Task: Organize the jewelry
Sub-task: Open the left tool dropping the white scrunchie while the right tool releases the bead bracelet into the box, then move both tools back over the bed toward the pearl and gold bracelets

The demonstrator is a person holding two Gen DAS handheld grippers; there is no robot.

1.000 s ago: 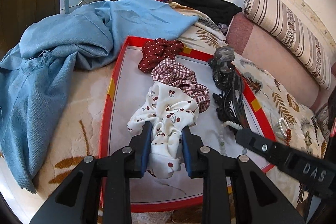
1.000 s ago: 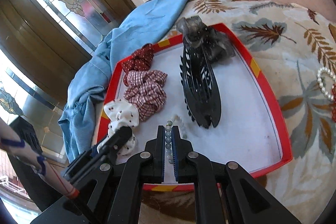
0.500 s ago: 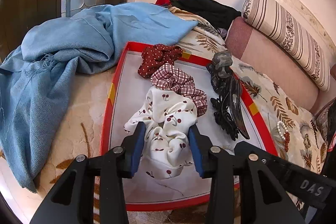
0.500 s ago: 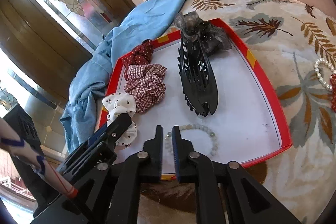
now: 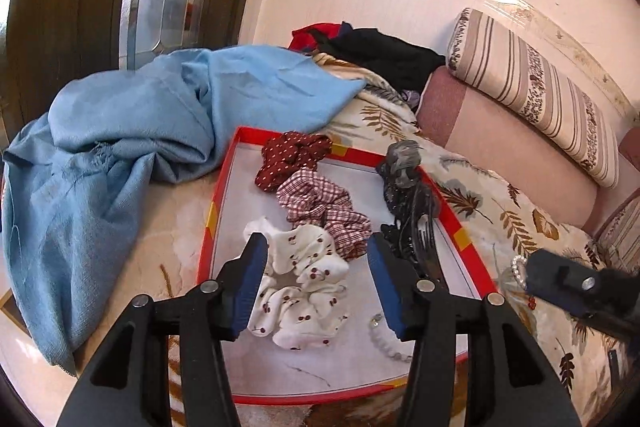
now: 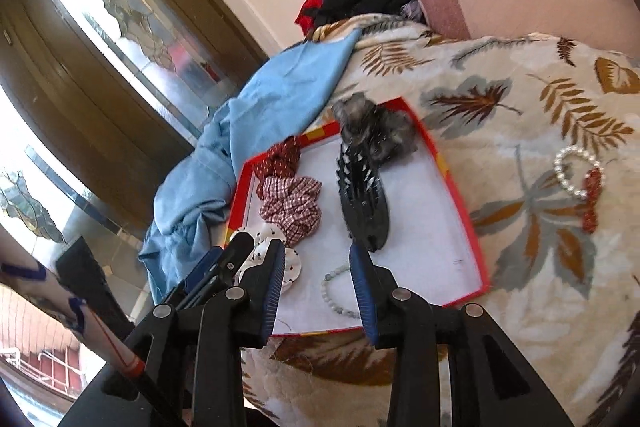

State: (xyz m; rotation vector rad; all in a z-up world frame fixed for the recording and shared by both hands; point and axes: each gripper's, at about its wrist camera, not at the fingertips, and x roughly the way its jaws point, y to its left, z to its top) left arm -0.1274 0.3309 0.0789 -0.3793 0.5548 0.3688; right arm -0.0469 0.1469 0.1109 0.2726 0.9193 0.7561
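Observation:
A red-rimmed tray (image 5: 208,223) (image 6: 468,227) lies on the leaf-patterned bed. In it lie a white cherry scrunchie (image 5: 304,287) (image 6: 294,267), a plaid scrunchie (image 5: 324,207) (image 6: 292,207), a red dotted scrunchie (image 5: 292,155) (image 6: 282,159), black hair clips (image 5: 412,223) (image 6: 364,203) and a pale bead bracelet (image 5: 386,341) (image 6: 336,291). My left gripper (image 5: 316,283) is open, raised just above the white scrunchie. My right gripper (image 6: 318,287) is open above the bead bracelet. A pearl bracelet (image 6: 572,171) (image 5: 518,269) and a red bead string (image 6: 590,199) lie on the bed right of the tray.
A blue cloth (image 5: 120,147) (image 6: 248,131) is heaped left of the tray, touching its far corner. Dark clothes (image 5: 376,55) and a striped pillow (image 5: 532,95) lie by the wall. A glass-panelled door (image 6: 120,39) stands to the left.
My left gripper opened and let go of the white cherry scrunchie, then drew back. My right gripper released the bead bracelet into the tray, opened wide and pulled back.

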